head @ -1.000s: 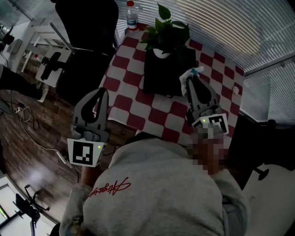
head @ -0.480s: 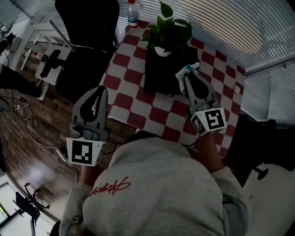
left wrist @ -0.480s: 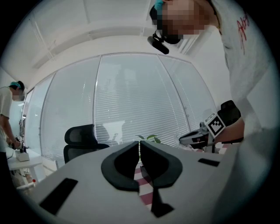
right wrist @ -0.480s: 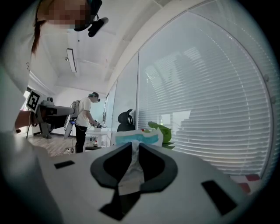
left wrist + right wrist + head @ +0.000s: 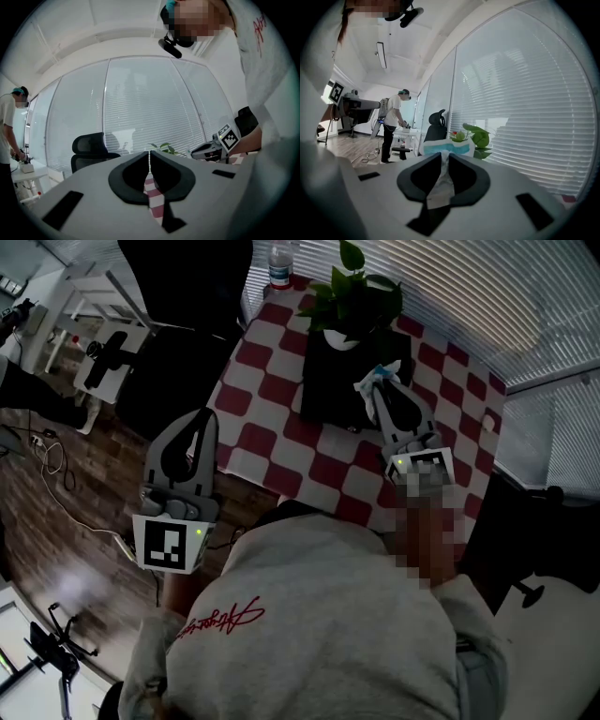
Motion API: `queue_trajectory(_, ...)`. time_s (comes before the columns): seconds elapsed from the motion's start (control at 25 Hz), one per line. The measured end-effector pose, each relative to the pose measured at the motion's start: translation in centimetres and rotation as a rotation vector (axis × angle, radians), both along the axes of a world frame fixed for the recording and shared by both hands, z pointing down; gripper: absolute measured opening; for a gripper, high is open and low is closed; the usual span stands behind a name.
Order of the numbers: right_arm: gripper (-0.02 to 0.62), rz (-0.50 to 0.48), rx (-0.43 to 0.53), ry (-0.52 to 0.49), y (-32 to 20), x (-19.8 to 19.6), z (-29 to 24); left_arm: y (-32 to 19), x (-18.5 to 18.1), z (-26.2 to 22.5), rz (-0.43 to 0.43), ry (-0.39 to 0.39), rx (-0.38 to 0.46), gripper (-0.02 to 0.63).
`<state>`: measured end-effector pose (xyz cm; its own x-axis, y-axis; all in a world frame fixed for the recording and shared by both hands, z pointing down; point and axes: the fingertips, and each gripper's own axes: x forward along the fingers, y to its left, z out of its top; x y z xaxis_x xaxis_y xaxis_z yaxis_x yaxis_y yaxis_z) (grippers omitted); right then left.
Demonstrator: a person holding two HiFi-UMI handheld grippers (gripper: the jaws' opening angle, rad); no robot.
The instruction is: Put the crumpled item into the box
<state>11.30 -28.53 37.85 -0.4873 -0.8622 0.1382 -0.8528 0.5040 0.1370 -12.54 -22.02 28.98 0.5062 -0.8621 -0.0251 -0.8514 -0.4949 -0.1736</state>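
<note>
Right hand-held gripper (image 5: pixel 384 395) moved further over black rectangular box (image 5: pixel 328 395) | clenched on crumpled white-blue item (image 5: pixel 373 381) | left hand-held gripper (image 5: pixel 199 420) clenched, empty.

Head view hangs high over the person's shoulders, staring steeply down on the checkered counter (image 5: pixel 267 381) and the plant (image 5: pixel 361 287) at its far end. The camera on the left gripper (image 5: pixel 200 420) sits low off the near edge, looking level toward the blinds and catching that plant and the right gripper (image 5: pixel 194 151). Right gripper view is close in, peering past the crumpled item (image 5: pixel 440 183) in its jaws at the same plant.
</note>
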Motion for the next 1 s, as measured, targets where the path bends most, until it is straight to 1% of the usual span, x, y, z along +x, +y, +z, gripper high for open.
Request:
queue_trajectory(0.44,0.06,-0.04,-0.017,0.107,-0.6,-1.0,2.1,0.2,-0.4,0.2,-0.011,0.003,0.007,0.023)
queue_trajectory(0.56,0.06,-0.054,-0.02,0.122,-0.7,-1.2,2.3,0.4,-0.2,0.2,-0.011,0.002,0.01,0.023)
queue_trajectory(0.64,0.06,-0.062,-0.024,0.137,-0.7,-1.2,2.7,0.5,-0.2,0.4,-0.013,-0.001,-0.002,0.023)
queue_trajectory(0.72,0.06,-0.069,-0.026,0.167,-0.8,-1.2,3.2,0.5,-0.2,0.5,-0.017,-0.003,-0.015,0.023)
queue_trajectory(1.0,0.06,-0.118,-0.055,0.25,-0.8,-1.8,4.7,0.7,-0.3,0.4,-0.024,-0.008,-0.014,0.023)
